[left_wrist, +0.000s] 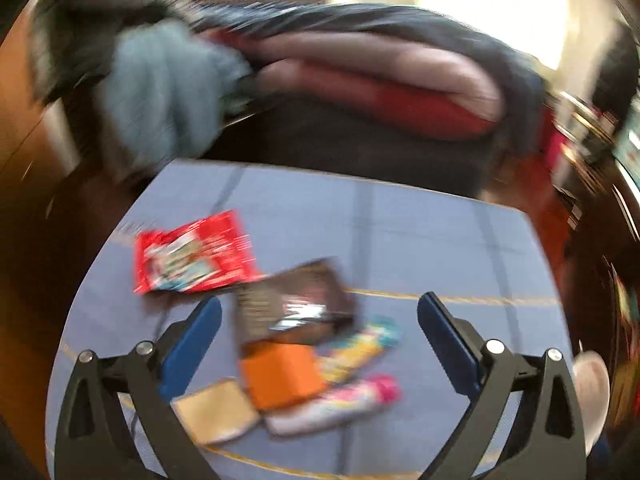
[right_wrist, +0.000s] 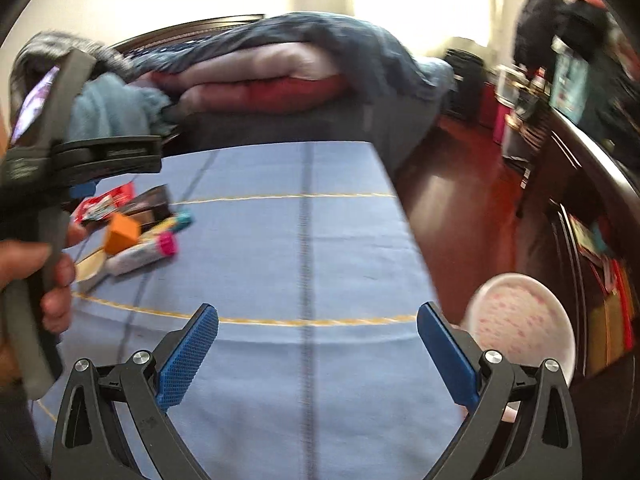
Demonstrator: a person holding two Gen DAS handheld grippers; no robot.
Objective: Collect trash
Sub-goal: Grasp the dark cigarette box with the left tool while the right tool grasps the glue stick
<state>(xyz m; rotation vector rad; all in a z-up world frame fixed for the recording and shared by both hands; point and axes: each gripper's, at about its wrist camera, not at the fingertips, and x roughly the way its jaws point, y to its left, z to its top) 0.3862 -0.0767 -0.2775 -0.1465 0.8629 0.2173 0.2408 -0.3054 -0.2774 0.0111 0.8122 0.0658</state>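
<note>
On the blue bed sheet point(left_wrist: 420, 232) the trash pile point(left_wrist: 296, 344) is lying bunched together; the left tongs point(left_wrist: 320, 312) are hanging spread and empty above it, seemingly for grabbing; the right tongs point(right_wrist: 318, 320) are gaping empty near the pink bin point(right_wrist: 524, 320).

I see the trash lying in one loose cluster on the blue bed sheet point(left_wrist: 420, 240). Farthest back is a red wrapper point(left_wrist: 194, 258), flat and crinkled. Just beside it, a dark brown wrapper point(left_wrist: 294, 300) lies tilted, its near edge over an orange box point(left_wrist: 282, 374) that sits on a corner. A tan flat packet point(left_wrist: 216, 410) touches the box on one side. On the other side two tubes lie roughly parallel: a yellow one with a teal end point(left_wrist: 360, 346), partly under the brown wrapper, and a white one with a pink cap point(left_wrist: 336, 402) nearest me. Motion blur hides all print. A pink-speckled white bin point(right_wrist: 520, 328) stands on the floor beside the bed.
</note>
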